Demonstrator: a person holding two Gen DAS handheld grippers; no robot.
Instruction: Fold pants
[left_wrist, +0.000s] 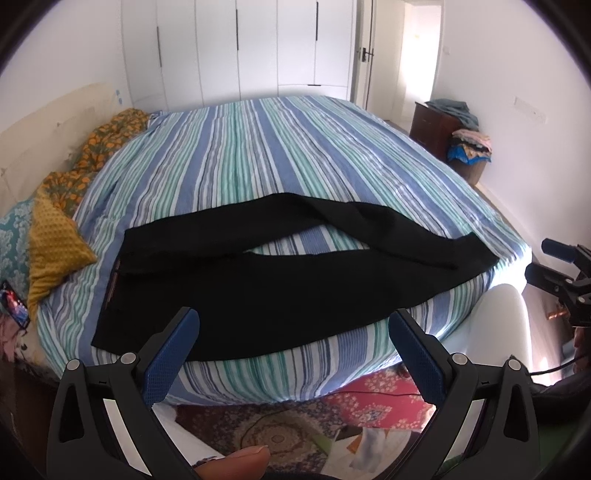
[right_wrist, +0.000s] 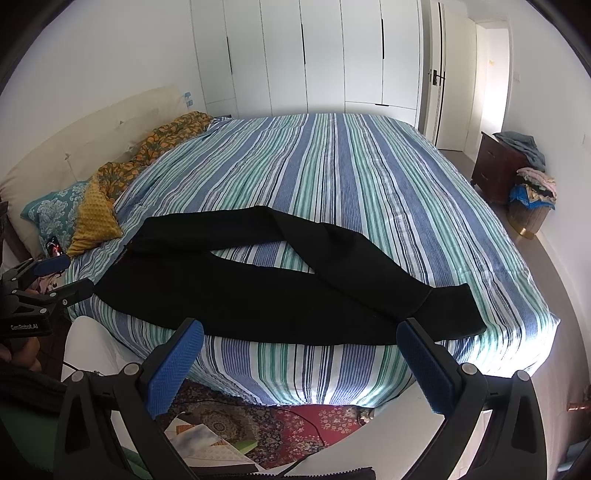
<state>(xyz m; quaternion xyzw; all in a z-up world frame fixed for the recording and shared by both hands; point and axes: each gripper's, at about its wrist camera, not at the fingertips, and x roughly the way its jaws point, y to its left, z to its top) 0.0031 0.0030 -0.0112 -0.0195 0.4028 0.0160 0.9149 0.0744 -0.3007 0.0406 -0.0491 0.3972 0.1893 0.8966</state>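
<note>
One "GenRobot.AI" label (right_wrist: 24, 326), left claw (right_wrist: 66, 273).

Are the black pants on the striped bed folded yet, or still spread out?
Spread out, not folded. The black pants lie flat across the blue-striped bedspread, both legs apart with bedding showing between them, ends crossing at the right.

Striped bed (right_wrist: 369, 184) under black pants (right_wrist: 258, 295)

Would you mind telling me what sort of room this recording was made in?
Almost certainly a home bedroom: a large bed with a striped cover fills the view, white wardrobe doors line the far wall, and pillows lie by the headboard. Black pants lie spread on the bed.
</note>
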